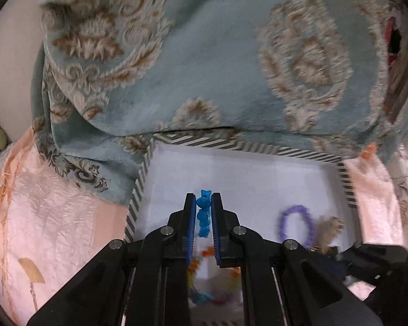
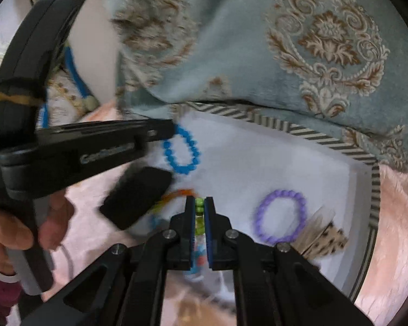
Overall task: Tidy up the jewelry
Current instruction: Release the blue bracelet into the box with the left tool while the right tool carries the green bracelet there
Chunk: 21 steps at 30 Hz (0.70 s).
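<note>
While both tongs hang over the white box [image 1: 258,168] with its striped rim, the left tongs [image 1: 204,203] are clamped on a blue bead bracelet [image 1: 204,212], whose loop dangles over the box's far left. Clamped likewise, the right tongs [image 2: 200,209] pinch a green beaded strand [image 2: 199,217]. A purple bracelet [image 2: 280,217] lies inside the box at the right, beside a spotted item [image 2: 326,239]. A patterned blue blanket [image 1: 204,68] overhangs the far rim.

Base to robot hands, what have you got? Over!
Left gripper shut on blue bracelet. Right gripper shut on green beads. Purple bracelet in striped box. Nothing blocking.
</note>
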Each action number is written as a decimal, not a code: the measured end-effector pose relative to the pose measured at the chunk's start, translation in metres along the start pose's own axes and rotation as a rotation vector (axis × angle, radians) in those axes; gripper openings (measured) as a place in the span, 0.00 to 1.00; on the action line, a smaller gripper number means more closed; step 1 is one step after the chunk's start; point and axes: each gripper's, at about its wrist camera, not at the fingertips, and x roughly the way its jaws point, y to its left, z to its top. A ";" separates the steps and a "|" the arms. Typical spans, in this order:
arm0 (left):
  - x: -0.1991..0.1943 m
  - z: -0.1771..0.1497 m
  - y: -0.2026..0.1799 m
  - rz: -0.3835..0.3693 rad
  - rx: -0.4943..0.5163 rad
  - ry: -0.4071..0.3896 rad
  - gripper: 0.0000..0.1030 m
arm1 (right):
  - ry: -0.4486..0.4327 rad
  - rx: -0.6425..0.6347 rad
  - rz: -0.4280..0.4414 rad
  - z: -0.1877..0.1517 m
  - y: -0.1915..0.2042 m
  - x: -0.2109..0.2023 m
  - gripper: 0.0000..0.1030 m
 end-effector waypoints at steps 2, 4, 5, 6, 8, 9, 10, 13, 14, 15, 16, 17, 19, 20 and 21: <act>0.014 -0.001 0.010 0.022 -0.017 0.020 0.00 | 0.013 0.008 -0.026 0.001 -0.009 0.014 0.06; 0.023 -0.004 0.019 0.035 -0.039 0.038 0.00 | 0.015 0.010 -0.043 0.002 -0.015 0.024 0.06; 0.026 -0.005 0.022 0.036 -0.049 0.044 0.00 | 0.011 0.005 -0.058 0.003 -0.016 0.028 0.06; 0.028 -0.006 0.026 0.037 -0.059 0.049 0.00 | 0.007 -0.001 -0.072 0.003 -0.017 0.031 0.06; 0.031 -0.008 0.030 0.041 -0.070 0.056 0.00 | -0.009 -0.002 -0.095 0.004 -0.019 0.035 0.06; 0.032 -0.009 0.031 0.050 -0.072 0.056 0.00 | -0.012 0.003 -0.094 0.004 -0.021 0.037 0.06; 0.033 -0.010 0.032 0.056 -0.073 0.056 0.00 | -0.011 0.005 -0.090 0.004 -0.022 0.039 0.06; 0.033 -0.013 0.034 0.059 -0.087 0.058 0.00 | -0.004 0.001 -0.107 0.001 -0.021 0.042 0.07; 0.032 -0.014 0.035 0.058 -0.094 0.060 0.00 | 0.000 0.004 -0.107 0.001 -0.022 0.041 0.10; 0.032 -0.015 0.035 0.057 -0.101 0.062 0.03 | -0.001 0.013 -0.101 -0.001 -0.023 0.039 0.14; 0.030 -0.017 0.035 0.053 -0.109 0.063 0.09 | -0.007 0.032 -0.093 -0.002 -0.025 0.035 0.15; 0.028 -0.018 0.036 0.046 -0.117 0.064 0.11 | -0.010 0.046 -0.087 -0.003 -0.027 0.031 0.18; 0.023 -0.023 0.036 0.040 -0.122 0.068 0.11 | -0.011 0.067 -0.079 -0.006 -0.028 0.022 0.21; 0.020 -0.026 0.036 0.042 -0.119 0.066 0.11 | -0.013 0.067 -0.079 -0.007 -0.027 0.019 0.21; 0.016 -0.029 0.036 0.045 -0.117 0.062 0.11 | -0.017 0.065 -0.080 -0.009 -0.026 0.014 0.21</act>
